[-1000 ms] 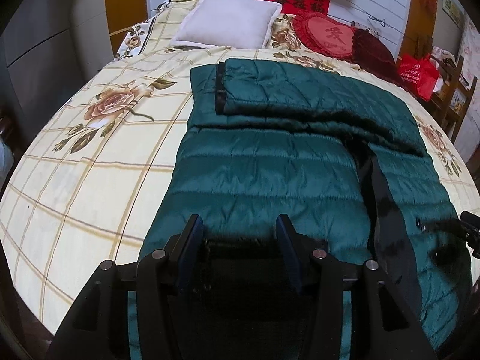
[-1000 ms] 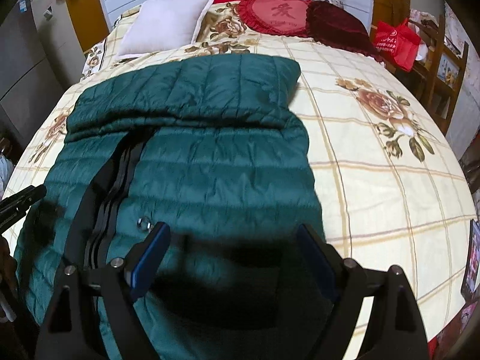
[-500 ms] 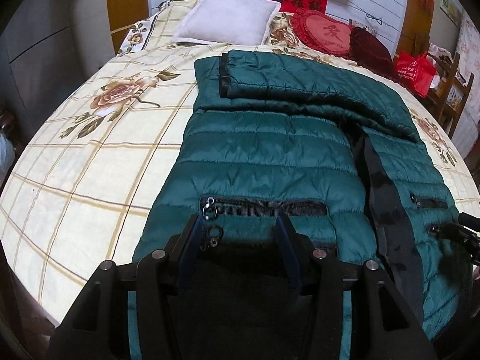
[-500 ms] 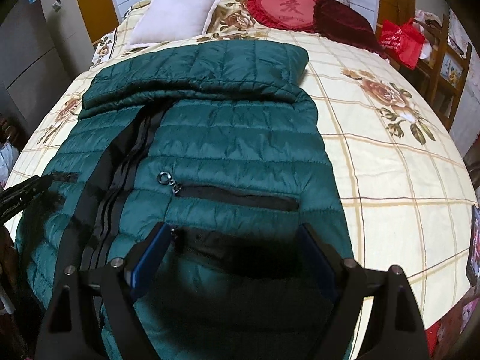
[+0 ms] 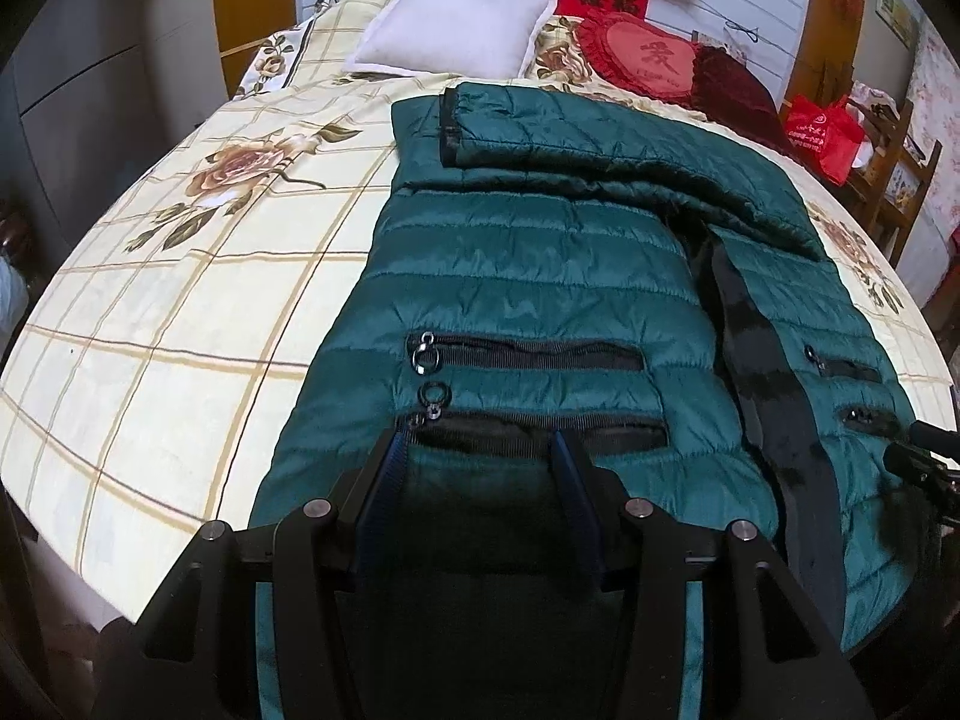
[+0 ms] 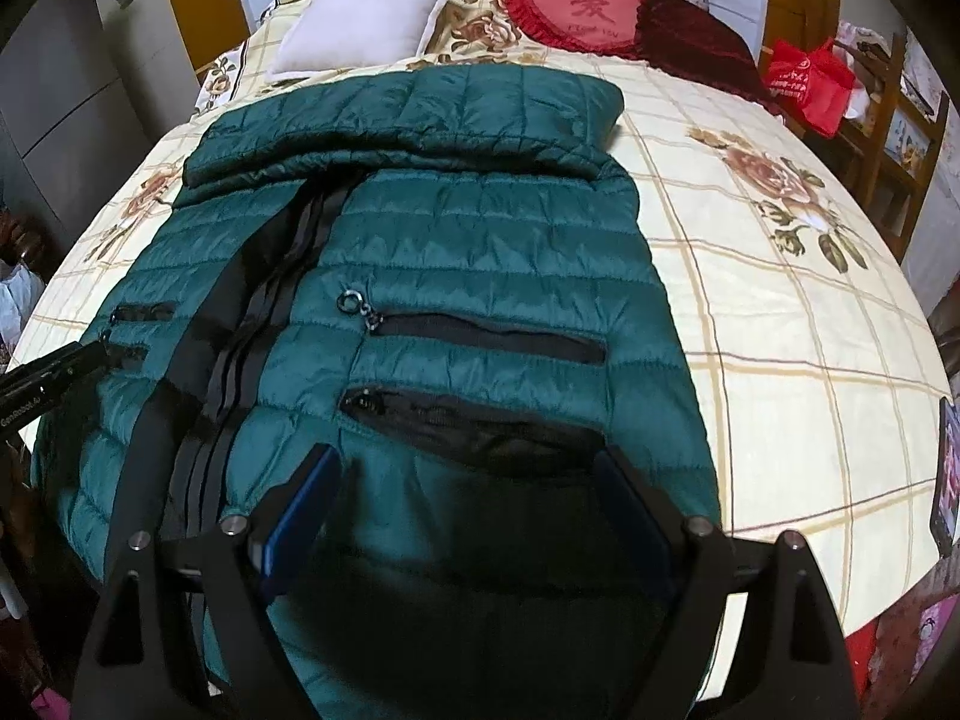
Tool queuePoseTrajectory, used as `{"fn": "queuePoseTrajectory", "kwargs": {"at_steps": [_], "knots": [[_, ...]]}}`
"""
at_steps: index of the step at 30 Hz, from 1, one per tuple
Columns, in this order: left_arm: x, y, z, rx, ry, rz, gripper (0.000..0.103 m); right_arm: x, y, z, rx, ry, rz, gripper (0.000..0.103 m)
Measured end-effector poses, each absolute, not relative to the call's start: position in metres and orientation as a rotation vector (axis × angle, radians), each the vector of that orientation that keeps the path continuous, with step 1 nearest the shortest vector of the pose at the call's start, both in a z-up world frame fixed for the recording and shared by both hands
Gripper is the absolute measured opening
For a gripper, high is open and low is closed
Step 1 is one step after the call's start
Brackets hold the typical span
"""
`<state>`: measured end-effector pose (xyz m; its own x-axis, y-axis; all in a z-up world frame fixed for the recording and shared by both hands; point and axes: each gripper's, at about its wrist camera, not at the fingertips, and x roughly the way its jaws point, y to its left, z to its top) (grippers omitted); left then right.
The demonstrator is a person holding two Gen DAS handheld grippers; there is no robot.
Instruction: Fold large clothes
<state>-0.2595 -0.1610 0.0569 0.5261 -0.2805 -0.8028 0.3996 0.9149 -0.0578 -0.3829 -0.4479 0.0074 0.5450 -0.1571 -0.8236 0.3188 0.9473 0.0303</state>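
Green quilted jacket (image 5: 528, 276): flat on bed (image 5: 180, 324), front up, directly ahead of both tools. Sleeves (image 6: 420, 114) already folded across chest at far end. Left gripper (image 5: 477, 480), right gripper (image 6: 468, 492): jaws apart, empty, above hem. Remaining: body fold.

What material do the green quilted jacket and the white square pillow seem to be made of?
The green quilted jacket looks like thin, glossy synthetic shell, likely nylon or polyester, with padding: it shines and puffs between the stitched rows. The white square pillow looks like soft, matte, slightly fuzzy fabric; the fibre cannot be told.
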Motion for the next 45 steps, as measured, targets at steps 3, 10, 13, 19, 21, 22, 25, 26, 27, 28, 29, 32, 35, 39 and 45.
{"fn": "queuePoseTrajectory", "kwargs": {"at_steps": [3,10,13,19,21,22,25,26,27,28,29,32,35,39,45], "knots": [[-0.265,-0.156,0.057,0.144,0.932,-0.407,0.067,-0.388,-0.448,0.007,0.195,0.956,-0.283,0.089],[-0.269,-0.144,0.058,0.135,0.935,-0.39,0.067,-0.399,-0.446,0.01,0.182,0.956,-0.294,0.089],[-0.272,-0.14,0.058,0.132,0.936,-0.384,0.067,-0.403,-0.445,0.011,0.185,0.955,-0.292,0.089],[-0.277,-0.132,0.06,0.125,0.935,-0.374,0.067,-0.411,-0.446,0.009,0.211,0.962,-0.285,0.089],[-0.278,-0.13,0.059,0.122,0.937,-0.371,0.067,-0.413,-0.446,0.008,0.213,0.965,-0.289,0.089],[-0.279,-0.129,0.059,0.12,0.939,-0.37,0.067,-0.415,-0.446,0.008,0.208,0.965,-0.293,0.089],[-0.28,-0.125,0.058,0.115,0.945,-0.365,0.067,-0.419,-0.445,0.007,0.208,0.97,-0.293,0.089],[-0.28,-0.124,0.058,0.115,0.947,-0.363,0.067,-0.42,-0.445,0.007,0.205,0.972,-0.293,0.089],[-0.28,-0.124,0.057,0.115,0.949,-0.362,0.067,-0.421,-0.445,0.007,0.202,0.973,-0.294,0.089],[-0.28,-0.123,0.057,0.115,0.95,-0.361,0.067,-0.422,-0.445,0.007,0.198,0.975,-0.296,0.089],[-0.28,-0.122,0.057,0.114,0.951,-0.361,0.067,-0.423,-0.445,0.007,0.199,0.975,-0.295,0.089],[-0.28,-0.119,0.057,0.114,0.955,-0.364,0.067,-0.425,-0.447,0.007,0.207,0.976,-0.293,0.089],[-0.28,-0.11,0.059,0.099,0.959,-0.382,0.067,-0.43,-0.451,0.009,0.21,0.972,-0.299,0.089],[-0.275,-0.093,0.06,0.047,0.973,-0.41,0.067,-0.437,-0.46,0.014,0.211,0.969,-0.32,0.089],[-0.266,-0.069,0.056,-0.024,1.024,-0.406,0.067,-0.449,-0.481,0.017,0.226,0.976,-0.36,0.089]]}}
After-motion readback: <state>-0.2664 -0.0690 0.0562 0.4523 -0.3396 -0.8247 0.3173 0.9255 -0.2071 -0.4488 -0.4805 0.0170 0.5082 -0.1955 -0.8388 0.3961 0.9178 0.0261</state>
